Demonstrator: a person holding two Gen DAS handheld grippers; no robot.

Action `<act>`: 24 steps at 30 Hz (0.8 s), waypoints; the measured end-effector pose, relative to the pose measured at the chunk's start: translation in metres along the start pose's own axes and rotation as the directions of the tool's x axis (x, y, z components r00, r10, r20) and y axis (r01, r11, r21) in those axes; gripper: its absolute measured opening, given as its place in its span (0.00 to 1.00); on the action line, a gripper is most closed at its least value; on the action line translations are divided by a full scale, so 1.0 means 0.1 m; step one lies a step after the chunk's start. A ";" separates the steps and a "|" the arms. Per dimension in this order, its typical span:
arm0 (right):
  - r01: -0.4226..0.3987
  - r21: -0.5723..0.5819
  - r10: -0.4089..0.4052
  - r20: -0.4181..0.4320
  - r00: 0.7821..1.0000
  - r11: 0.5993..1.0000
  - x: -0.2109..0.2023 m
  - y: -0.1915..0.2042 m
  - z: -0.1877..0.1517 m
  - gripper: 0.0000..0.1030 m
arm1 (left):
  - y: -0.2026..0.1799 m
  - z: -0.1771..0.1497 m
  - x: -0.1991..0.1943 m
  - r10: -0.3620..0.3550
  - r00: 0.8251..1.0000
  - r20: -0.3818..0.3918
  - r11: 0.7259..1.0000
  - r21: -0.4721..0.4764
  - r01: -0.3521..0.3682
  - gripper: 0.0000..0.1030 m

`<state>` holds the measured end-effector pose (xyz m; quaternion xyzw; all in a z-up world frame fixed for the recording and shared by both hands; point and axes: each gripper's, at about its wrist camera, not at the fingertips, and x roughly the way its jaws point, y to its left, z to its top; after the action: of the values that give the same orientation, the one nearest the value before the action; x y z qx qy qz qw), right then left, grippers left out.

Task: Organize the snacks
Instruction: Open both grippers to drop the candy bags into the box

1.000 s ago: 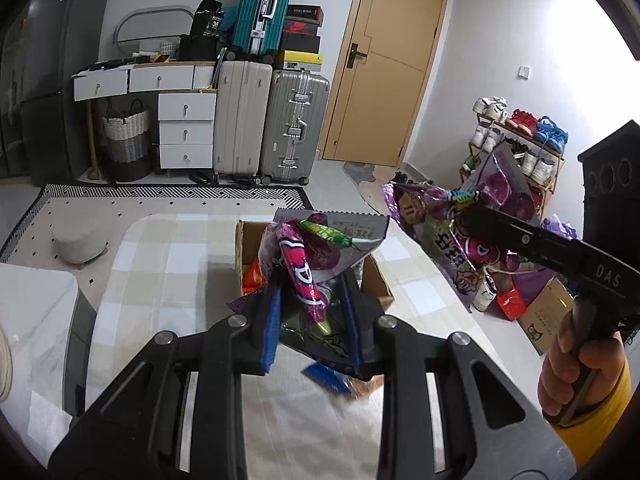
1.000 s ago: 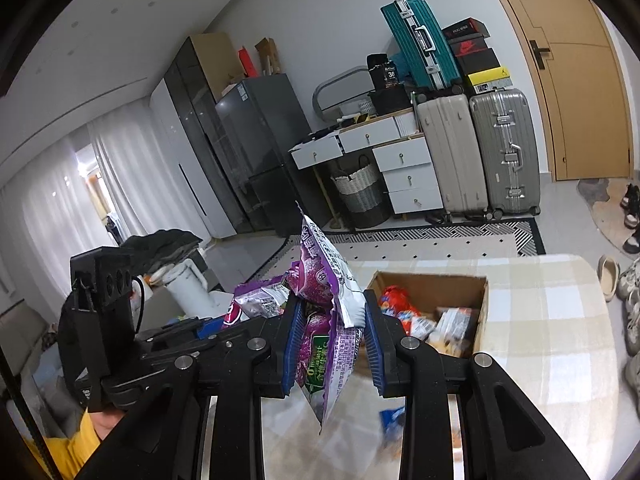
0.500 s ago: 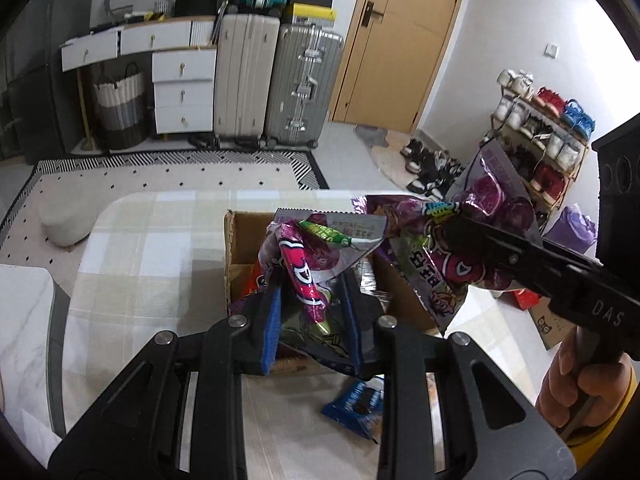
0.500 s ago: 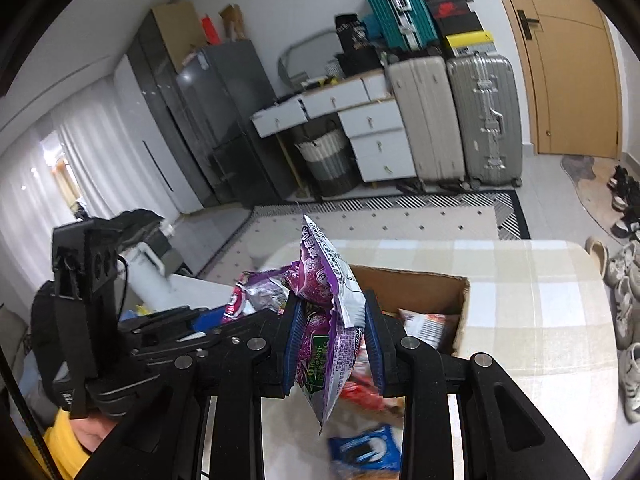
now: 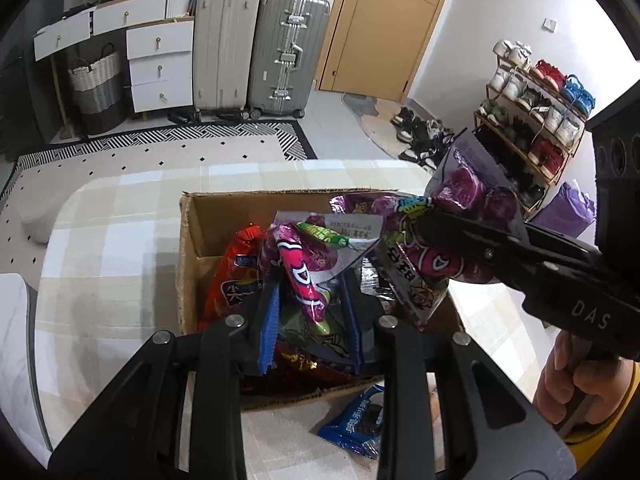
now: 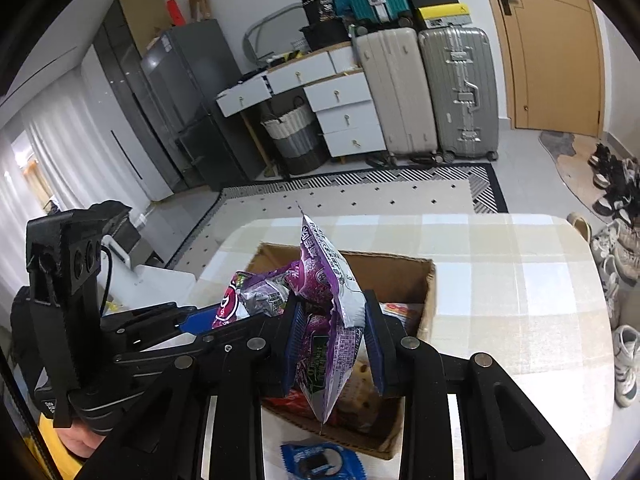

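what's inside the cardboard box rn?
The cardboard box holds a red snack bag at its left side and more packets. Both held purple packets cover the middle, so the rest and the bottom are hidden.

Bright, even daylight; window glare upper right; fisheye-bent, dark-vignetted edges.

A lived-in home entryway: suitcases [image 5: 256, 44], white drawers [image 5: 160, 68], a shoe rack [image 5: 532, 120] and a wooden door [image 5: 384, 24].

Right gripper [image 6: 332, 344] clamps purple snack bag [image 6: 326, 320] over cardboard box [image 6: 424, 304].
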<state>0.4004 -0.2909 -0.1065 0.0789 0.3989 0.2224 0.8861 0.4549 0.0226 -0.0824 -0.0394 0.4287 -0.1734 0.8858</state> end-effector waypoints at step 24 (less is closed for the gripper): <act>0.063 -0.049 -0.066 -0.048 0.997 0.997 0.19 0.09 0.07 0.28 | 0.07 -0.30 -0.50 0.058 0.994 0.092 0.998 -0.041 -0.054 0.39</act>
<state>0.4137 -0.2733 -0.1119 0.0393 0.4179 0.2049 0.8842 0.4051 0.0490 -0.0651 -0.0525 0.3910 -0.1383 0.9084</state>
